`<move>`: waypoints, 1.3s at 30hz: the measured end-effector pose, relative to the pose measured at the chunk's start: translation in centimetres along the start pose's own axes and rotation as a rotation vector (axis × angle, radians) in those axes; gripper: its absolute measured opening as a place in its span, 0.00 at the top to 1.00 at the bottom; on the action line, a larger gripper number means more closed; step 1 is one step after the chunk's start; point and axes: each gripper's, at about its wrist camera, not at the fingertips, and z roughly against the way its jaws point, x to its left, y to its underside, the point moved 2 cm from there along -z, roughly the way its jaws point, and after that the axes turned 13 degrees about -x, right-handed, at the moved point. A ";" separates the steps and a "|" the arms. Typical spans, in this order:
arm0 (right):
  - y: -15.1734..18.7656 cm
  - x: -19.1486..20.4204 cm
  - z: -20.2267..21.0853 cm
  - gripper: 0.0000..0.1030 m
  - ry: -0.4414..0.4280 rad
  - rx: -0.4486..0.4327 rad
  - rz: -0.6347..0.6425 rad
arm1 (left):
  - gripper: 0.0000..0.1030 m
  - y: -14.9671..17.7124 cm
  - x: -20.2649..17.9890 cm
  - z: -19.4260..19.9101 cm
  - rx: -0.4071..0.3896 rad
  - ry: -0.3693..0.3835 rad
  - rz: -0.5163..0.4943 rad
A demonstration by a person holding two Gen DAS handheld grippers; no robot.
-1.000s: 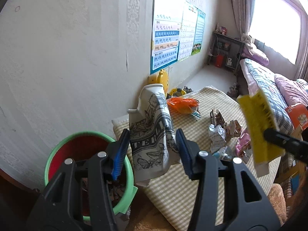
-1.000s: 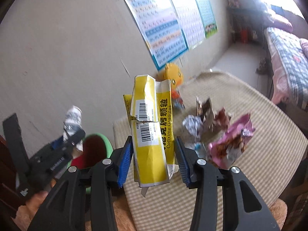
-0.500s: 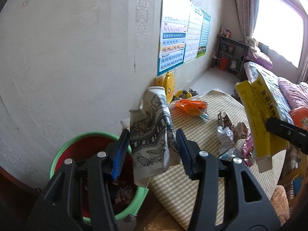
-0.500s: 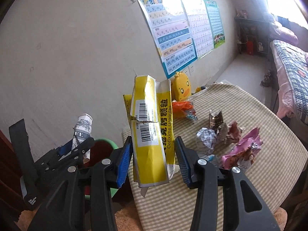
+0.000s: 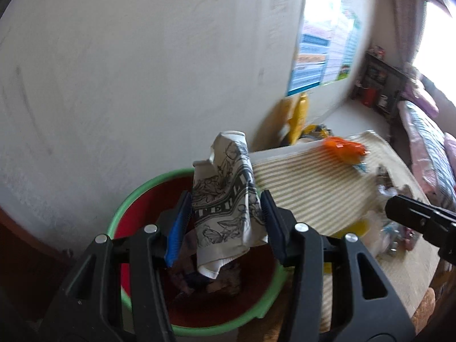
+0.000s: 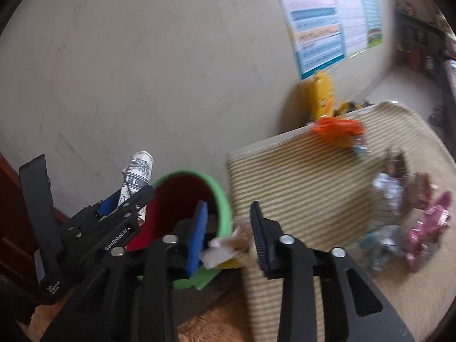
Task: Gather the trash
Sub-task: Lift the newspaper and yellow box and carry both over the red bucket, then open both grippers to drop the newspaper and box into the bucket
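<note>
Blue ribbed pads of the left gripper (image 5: 225,216) clamp a crumpled paper wrapper (image 5: 228,199) from both sides. The wrapper is off-white with black line-drawn flowers and a band of block lettering, creased and rolled at its top, its lower edge hanging free below the pads. It hangs directly over a bin (image 5: 128,199) with a green rim and red inside, where dark scraps already lie at the bottom. In the right wrist view the right gripper (image 6: 228,228) points at the bin's rim. Its jaws have just been closing, and the pale and yellow end of a packet (image 6: 222,252) sits low between them, blurred; whether the pads press on it cannot be told. From there the left gripper shows at 9 o'clock with the wrapper's rolled top sticking up. At 3 o'clock of the bin stands a table under a beige striped cloth (image 5: 313,176), with more trash: an orange wrapper (image 5: 342,146) at its far edge and a pink wrapper (image 6: 430,222) among silvery crumpled ones at 3 o'clock. A yellow toy (image 6: 322,94) stands against the wall at 1 o'clock, under the posters (image 6: 319,20).
</note>
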 end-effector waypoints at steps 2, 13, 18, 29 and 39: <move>0.4 0.8 -1.9 0.81 -0.026 0.044 0.000 | 0.54 0.6 1.3 -0.5 0.024 -0.029 0.016; 4.4 -2.2 -5.4 0.39 0.085 0.278 0.077 | 0.54 2.3 4.1 -1.3 0.072 -0.052 0.049; 7.6 -2.8 -5.3 0.35 0.043 0.416 0.121 | 0.54 2.3 4.2 -1.6 0.077 -0.044 0.055; 13.0 0.2 -6.0 0.68 0.027 0.542 0.237 | 0.54 2.0 4.1 -1.7 0.075 -0.054 0.047; 5.3 1.7 -3.0 0.72 -0.021 0.302 0.154 | 0.54 2.8 4.8 -2.1 0.102 -0.074 0.043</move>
